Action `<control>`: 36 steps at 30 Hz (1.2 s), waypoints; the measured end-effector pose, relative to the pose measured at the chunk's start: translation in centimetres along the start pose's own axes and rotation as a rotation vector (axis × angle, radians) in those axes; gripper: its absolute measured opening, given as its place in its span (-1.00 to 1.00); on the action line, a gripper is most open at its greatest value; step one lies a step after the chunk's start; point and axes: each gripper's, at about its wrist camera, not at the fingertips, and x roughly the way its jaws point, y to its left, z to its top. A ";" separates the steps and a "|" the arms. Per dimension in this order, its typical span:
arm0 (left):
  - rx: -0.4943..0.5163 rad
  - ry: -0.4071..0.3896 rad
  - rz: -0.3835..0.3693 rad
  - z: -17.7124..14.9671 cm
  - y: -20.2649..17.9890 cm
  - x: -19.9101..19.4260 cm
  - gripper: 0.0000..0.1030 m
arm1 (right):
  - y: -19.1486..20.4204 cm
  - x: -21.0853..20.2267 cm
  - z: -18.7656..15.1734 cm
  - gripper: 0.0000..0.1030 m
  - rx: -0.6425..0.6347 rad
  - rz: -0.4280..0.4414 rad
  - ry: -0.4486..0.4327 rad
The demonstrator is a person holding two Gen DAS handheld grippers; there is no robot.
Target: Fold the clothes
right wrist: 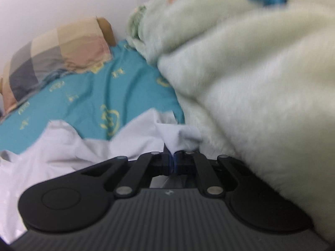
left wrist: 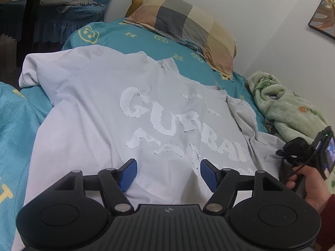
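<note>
A white T-shirt (left wrist: 100,108) with raised white lettering lies spread flat on the teal bed sheet (left wrist: 146,41), collar toward the pillow. My left gripper (left wrist: 168,172) hovers open just above the shirt's lower part, its blue pads (left wrist: 129,173) wide apart with nothing between them. In the right wrist view my right gripper (right wrist: 173,159) is shut on a bunched edge of the white T-shirt (right wrist: 175,138), right beside the fluffy green blanket (right wrist: 251,83). A hand (left wrist: 307,188) holds the right gripper's black body at the right edge of the left wrist view.
A checked pillow (left wrist: 184,27) lies at the head of the bed against the white wall. The green fleece blanket (left wrist: 286,108) is piled along the right side. A second bed with teal cover (left wrist: 62,18) stands at the far left. A framed picture (left wrist: 324,12) hangs on the wall.
</note>
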 end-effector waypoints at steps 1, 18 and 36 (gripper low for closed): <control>-0.002 -0.002 0.000 0.1 0.0 -0.1 0.34 | 0.6 -1.0 0.4 -0.91 -0.010 0.015 -0.020; -0.155 -0.154 -0.003 2.9 3.7 -4.0 0.34 | 17.3 -12.2 -11.9 -0.88 -0.626 0.491 0.023; -0.064 -0.075 -0.172 1.4 1.9 -2.3 0.35 | 6.2 -16.3 -8.2 0.32 -0.342 0.550 0.333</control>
